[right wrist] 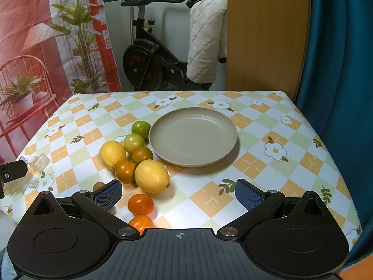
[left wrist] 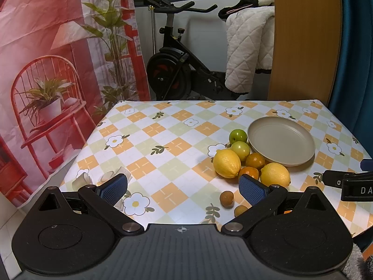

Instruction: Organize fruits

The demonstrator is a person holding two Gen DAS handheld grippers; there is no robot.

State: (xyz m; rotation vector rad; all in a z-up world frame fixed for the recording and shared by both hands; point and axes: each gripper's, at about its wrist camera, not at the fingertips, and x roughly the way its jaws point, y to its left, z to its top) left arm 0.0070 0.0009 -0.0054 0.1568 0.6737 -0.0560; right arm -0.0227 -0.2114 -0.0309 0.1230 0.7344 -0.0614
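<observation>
Fruit (right wrist: 130, 158) lies heaped on the bench (right wrist: 268, 175), touching the empty plate's (right wrist: 193, 137) left rim. Both tongs hang apart and empty; the right tongs (right wrist: 178, 194), nearer, have a lemon (right wrist: 151, 176) just ahead-left.

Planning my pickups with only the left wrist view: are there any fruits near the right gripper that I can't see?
Observer: Yes. A bright orange and a second orange, partly hidden by the gripper body, lie on the tablecloth just in front of the right gripper, on the near side of the near lemon.
Operator: Is that gripper holding anything?
Observer: No. Its jaws stand wide open and the pads touch no fruit.
</observation>
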